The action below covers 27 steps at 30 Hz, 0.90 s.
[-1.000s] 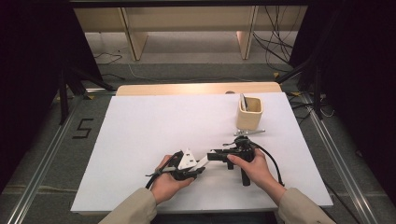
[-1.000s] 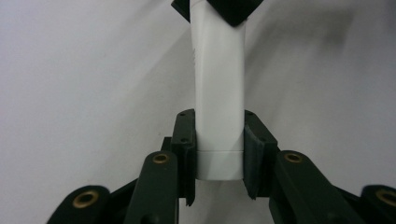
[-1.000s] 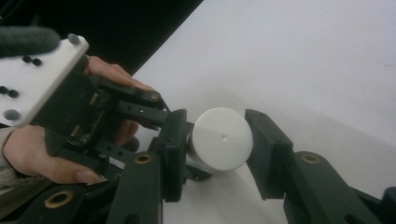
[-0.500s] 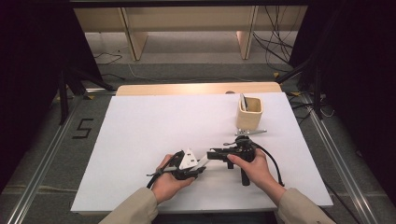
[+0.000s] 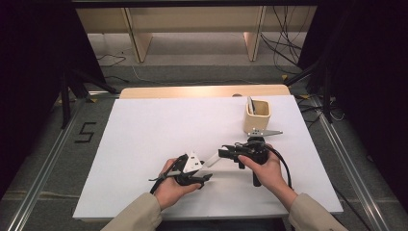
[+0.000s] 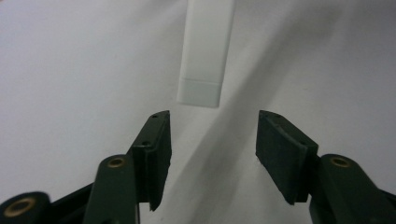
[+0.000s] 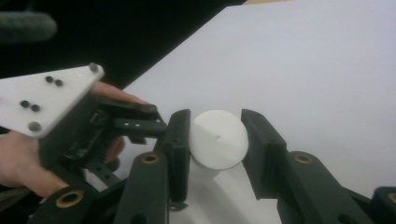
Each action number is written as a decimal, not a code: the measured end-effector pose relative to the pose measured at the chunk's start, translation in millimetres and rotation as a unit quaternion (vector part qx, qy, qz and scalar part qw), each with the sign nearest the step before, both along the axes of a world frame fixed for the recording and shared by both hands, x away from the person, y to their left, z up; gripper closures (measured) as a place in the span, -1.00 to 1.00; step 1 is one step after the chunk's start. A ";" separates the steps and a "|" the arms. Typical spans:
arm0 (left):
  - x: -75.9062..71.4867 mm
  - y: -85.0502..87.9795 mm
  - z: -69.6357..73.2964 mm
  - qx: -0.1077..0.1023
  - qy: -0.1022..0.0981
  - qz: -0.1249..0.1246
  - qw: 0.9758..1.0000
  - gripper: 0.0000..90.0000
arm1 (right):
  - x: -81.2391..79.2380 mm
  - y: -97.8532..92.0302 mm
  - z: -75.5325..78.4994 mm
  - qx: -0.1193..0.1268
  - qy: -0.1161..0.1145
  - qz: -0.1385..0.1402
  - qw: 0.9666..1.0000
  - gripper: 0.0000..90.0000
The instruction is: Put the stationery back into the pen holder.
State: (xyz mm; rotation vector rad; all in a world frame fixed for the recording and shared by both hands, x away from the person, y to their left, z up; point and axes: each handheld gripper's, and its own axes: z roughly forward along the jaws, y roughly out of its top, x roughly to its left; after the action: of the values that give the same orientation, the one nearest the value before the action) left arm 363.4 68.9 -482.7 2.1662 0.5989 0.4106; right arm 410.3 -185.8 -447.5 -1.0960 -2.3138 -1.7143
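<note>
A white round stick (image 5: 212, 160) spans the gap between my two grippers near the front of the white table sheet (image 5: 159, 130). My right gripper (image 5: 225, 154) points left and is shut on one end of the stick (image 7: 218, 139), a pad on each side. My left gripper (image 5: 204, 175) points right toward it, and its jaws have just been opening. In the left gripper view my left gripper (image 6: 212, 135) is open with nothing between its pads. The stick's other end (image 6: 204, 56) lies just beyond the fingertips.
A beige square cup (image 5: 257, 115) with a thin object standing in it sits on the sheet behind my right hand. The wooden table edge (image 5: 192, 91) runs along the back. Dark floor, rails and cables surround the table.
My left gripper has let go of the white stick, and a short stretch of it now shows between the two grippers. Both hands have kept their places.
</note>
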 end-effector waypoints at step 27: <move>-2.3 51.0 5.9 -0.012 0.000 0.083 0.996 -0.44 | 5.1 -21.3 27.8 -0.094 -0.120 -0.106 0.983 0.45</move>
State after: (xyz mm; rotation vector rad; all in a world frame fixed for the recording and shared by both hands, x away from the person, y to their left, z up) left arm 361.1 119.9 -476.8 2.1015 0.7837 0.4901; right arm 415.3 -207.2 -419.7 -1.2747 -2.6361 -1.8208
